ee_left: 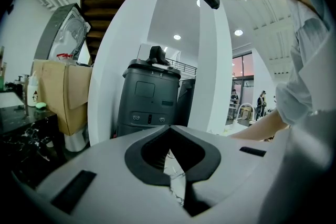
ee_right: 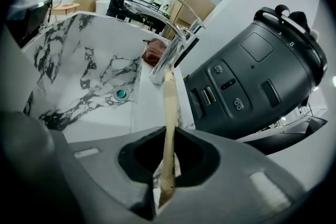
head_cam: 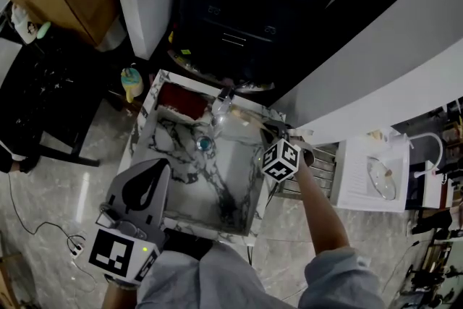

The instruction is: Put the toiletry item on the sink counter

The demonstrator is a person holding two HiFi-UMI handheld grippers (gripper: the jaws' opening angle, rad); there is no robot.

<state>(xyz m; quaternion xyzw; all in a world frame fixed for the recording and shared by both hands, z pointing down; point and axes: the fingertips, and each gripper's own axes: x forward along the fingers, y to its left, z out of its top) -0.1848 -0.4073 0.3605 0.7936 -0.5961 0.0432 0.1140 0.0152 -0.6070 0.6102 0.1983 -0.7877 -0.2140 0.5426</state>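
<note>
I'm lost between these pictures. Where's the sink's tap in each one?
Head view: tap at the middle, on the sink's far rim.
Left gripper view: not in it.
Right gripper view: upper middle, just beyond the wooden stick's tip.
Shared landmark: the dark grey machine behind the sink, in all three.

faucet on the sink's rear rim; machine behind it.

A white, dark-veined marble sink counter carries a chrome faucet on its back rim, with a dark red rectangular item beside it.
</note>
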